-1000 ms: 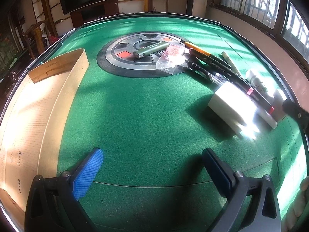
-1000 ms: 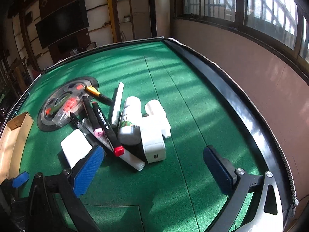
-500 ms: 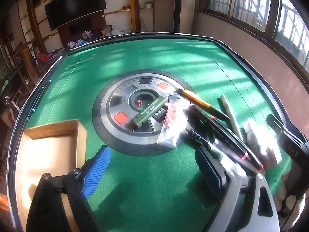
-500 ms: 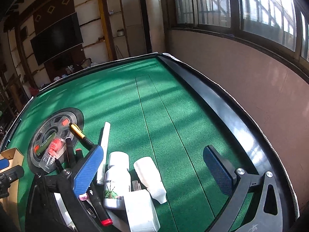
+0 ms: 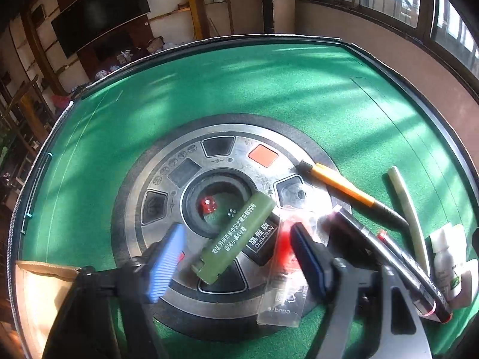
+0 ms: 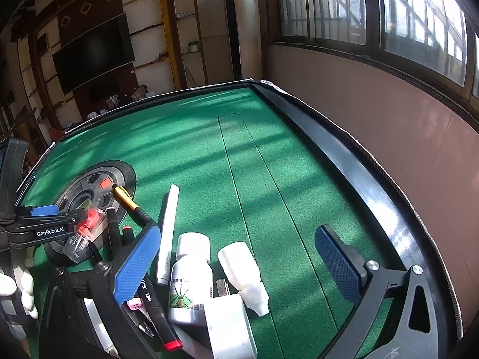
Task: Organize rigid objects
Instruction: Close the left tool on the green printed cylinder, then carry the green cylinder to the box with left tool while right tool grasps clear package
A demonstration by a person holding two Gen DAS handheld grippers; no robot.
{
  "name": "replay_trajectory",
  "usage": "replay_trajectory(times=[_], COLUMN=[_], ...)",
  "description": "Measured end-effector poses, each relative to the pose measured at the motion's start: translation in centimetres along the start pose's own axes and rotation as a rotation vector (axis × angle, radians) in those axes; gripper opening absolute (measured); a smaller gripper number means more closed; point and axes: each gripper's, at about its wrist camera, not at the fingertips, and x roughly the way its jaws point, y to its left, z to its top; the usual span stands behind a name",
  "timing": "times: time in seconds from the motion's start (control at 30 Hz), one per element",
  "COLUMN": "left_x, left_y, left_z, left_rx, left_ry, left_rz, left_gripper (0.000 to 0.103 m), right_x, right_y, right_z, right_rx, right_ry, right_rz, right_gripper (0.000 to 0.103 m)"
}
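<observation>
The left tool (image 5: 236, 257) is hovering wide open over the green-felt desk (image 5: 269, 89), its blue pads flanking an olive-green lighter (image 5: 236, 239) lying on the round metal hub (image 5: 167, 185) but not touching it. At the lighter's 3 o'clock, pens and white bottles are lying clustered. The right tool (image 6: 239, 266) is also gaping wide, holding nothing, above a white bottle (image 6: 190, 287).

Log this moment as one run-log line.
left claw: open, straddling olive-green plastic lighter on round metal hub | right claw: open, over white plastic bottles
</observation>
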Motion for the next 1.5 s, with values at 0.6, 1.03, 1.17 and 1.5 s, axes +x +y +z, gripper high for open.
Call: replay_trajectory(times=[0.6,1.03,1.17,1.5], left_x=[-7.5,0.4,0.9,-6.8], left_y=[-0.5,0.2,-0.5,1.8], left_z=[-5.5,-0.7,-0.7,-3.7], left_rx=[0.015,0.097,0.101,-0.095], left_ry=[-0.077,-0.018,-0.056,-0.109], left_rz=[0.016,0.035,0.048,-0.116], left_gripper=[0.02,0.03,0.03,0.02], right_x=[0.2,0.4,0.5,0.6], right_y=[-0.4,0.1,0.7,0.8], right_z=[-0.7,-0.5,-0.6,-0.8], right_rx=[0.006,0.004,-0.009,-0.023], right_ry=[0.039,0.057,0.063,0.059], right_rz=[0.005,0.05,0.062,0.057], right_gripper=[0.103,0.103,0.103,0.103])
